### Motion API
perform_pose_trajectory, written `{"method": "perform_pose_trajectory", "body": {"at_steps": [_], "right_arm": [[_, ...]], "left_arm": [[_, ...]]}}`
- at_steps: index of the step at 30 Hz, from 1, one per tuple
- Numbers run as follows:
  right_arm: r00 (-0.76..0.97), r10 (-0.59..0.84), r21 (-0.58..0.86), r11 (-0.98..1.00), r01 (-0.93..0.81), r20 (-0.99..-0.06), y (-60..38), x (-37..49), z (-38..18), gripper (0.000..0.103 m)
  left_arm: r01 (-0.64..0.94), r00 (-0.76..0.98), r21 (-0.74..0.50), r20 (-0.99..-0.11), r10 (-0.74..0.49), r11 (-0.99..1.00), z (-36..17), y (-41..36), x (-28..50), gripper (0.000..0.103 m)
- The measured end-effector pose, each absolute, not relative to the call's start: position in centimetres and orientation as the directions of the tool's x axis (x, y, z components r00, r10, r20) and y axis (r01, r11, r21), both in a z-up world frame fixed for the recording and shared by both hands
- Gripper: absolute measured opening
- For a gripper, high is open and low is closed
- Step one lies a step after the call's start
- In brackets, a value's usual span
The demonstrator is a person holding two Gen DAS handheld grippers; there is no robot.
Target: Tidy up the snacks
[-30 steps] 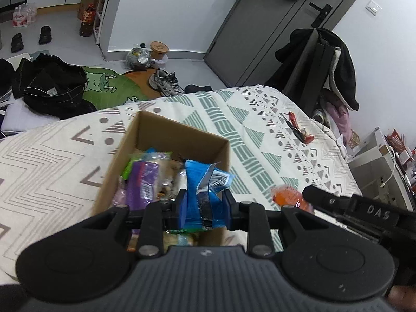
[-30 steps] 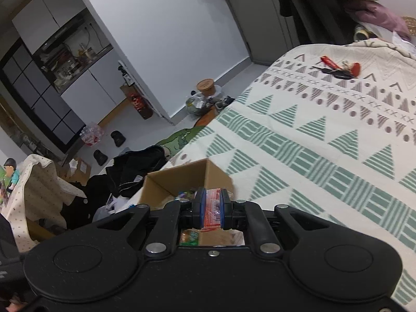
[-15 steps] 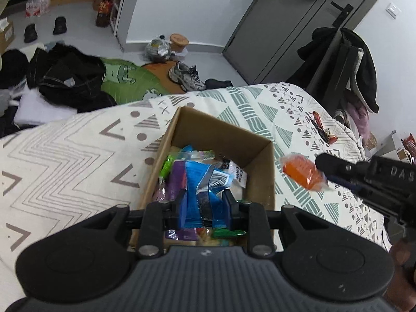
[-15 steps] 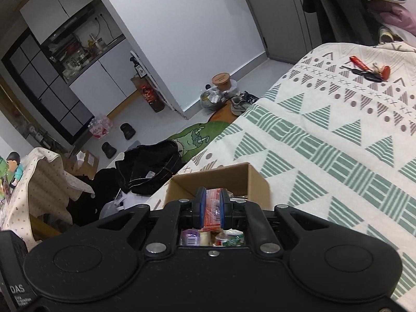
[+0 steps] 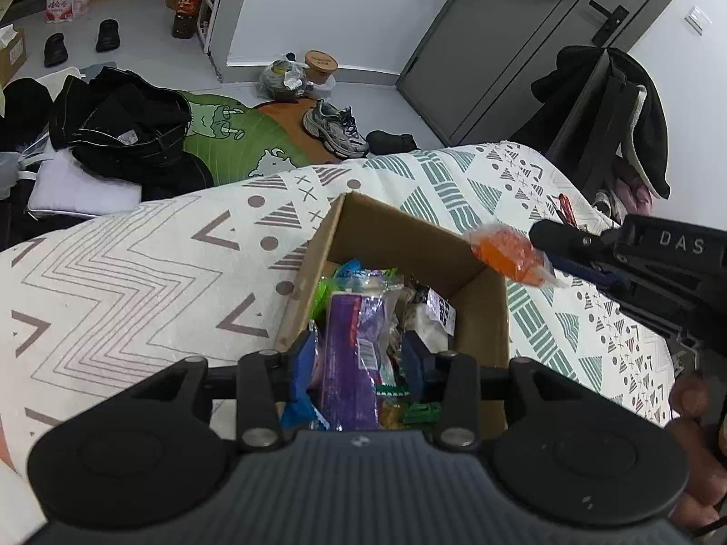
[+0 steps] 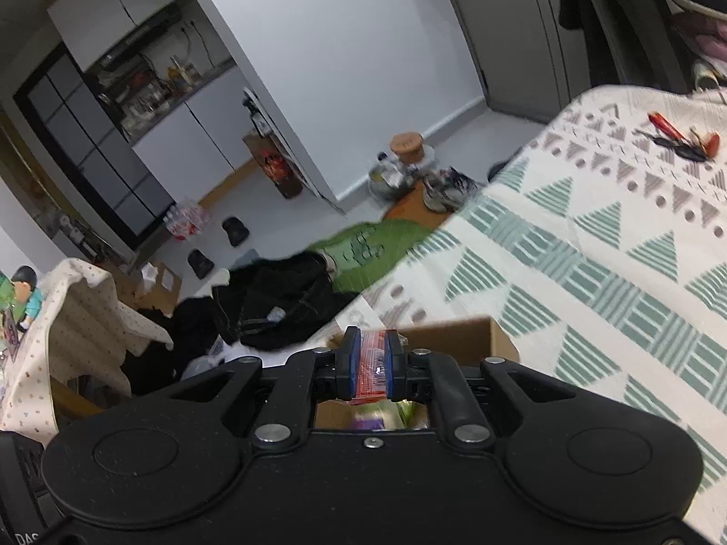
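Change: blue packet gone from my left claw [image 5: 359, 359], whose jaws have just been opening.
Left claw: parted over the snack-filled box [image 5: 481, 313], gripping nothing.
Right claw [image 6: 371, 365]: clamped on orange packet [image 6: 371, 363], above the box's right rim.
Box: on the bed [image 5: 136, 268].

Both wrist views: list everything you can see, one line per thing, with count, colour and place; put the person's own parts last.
cardboard box: one, brown, open, on the bedspread
snack packets: several, purple, green, blue, clear, inside the box
orange packet: one, in the right claw, over the box's right rim
bedspread: one, white with green and grey patterns
keys: one bunch, red and black, far on the bedspread
sneaker: one, grey, floor
black clothes: pile, floor
green mat: one, floor
left claw: blue pads, open over the box, jaws just opening
right claw: blue pads, shut on the orange packet
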State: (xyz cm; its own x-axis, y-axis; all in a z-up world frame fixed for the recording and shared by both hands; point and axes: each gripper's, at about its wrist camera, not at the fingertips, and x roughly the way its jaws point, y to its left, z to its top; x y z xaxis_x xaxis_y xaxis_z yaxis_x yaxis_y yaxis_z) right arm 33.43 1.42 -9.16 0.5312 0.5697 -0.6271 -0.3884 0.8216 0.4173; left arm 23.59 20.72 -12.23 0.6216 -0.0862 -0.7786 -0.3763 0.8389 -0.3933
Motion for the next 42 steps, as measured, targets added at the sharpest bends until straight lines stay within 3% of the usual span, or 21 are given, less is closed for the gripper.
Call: {"method": "perform_pose_trajectory", "body": {"at_steps": [3, 10, 16, 26, 29, 34, 39, 42], "right_arm": [[0.521, 0.565, 0.420, 0.825, -0.379, -0.640, 1.3, 33.7, -9.5, 0.024], [0.517, 0.517, 0.394, 0.856, -0.335, -0.682, -0.9, 32.9, -10.2, 0.031], [0.521, 0.489, 0.372, 0.872, -0.319, -0.700, -3.4, 31.4, -9.6, 0.038], [0.554, 0.464, 0.353, 0.886, -0.301, -0.691, -7.5, 28.7, -7.5, 0.055], [0.564, 0.461, 0.347, 0.887, -0.303, -0.686, -8.5, 27.6, -6.7, 0.065], [0.584, 0.453, 0.342, 0.892, -0.297, -0.674, -10.4, 26.0, -5.6, 0.090], [0.600, 0.440, 0.325, 0.898, -0.296, -0.668, -11.8, 24.3, -4.8, 0.102], [0.608, 0.430, 0.311, 0.903, -0.297, -0.667, -12.6, 23.2, -4.4, 0.103]], "left_arm": [[-0.378, 0.626, -0.388, -0.776, -0.077, 0.840, -11.9, 21.0, 23.9, 0.053], [-0.396, 0.629, -0.369, -0.776, -0.045, 0.841, -11.5, 20.9, 24.7, 0.074], [-0.394, 0.637, -0.348, -0.770, -0.019, 0.851, -10.6, 19.7, 24.9, 0.084], [-0.339, 0.638, -0.306, -0.769, -0.021, 0.890, -7.8, 16.0, 23.9, 0.087], [-0.326, 0.632, -0.283, -0.775, -0.015, 0.902, -7.0, 14.9, 23.2, 0.091], [-0.304, 0.633, -0.255, -0.774, -0.005, 0.918, -5.7, 13.4, 21.7, 0.096], [-0.294, 0.629, -0.238, -0.777, 0.000, 0.926, -4.9, 12.3, 20.2, 0.100], [-0.279, 0.631, -0.230, -0.776, -0.003, 0.932, -4.5, 11.7, 19.2, 0.103]]}}
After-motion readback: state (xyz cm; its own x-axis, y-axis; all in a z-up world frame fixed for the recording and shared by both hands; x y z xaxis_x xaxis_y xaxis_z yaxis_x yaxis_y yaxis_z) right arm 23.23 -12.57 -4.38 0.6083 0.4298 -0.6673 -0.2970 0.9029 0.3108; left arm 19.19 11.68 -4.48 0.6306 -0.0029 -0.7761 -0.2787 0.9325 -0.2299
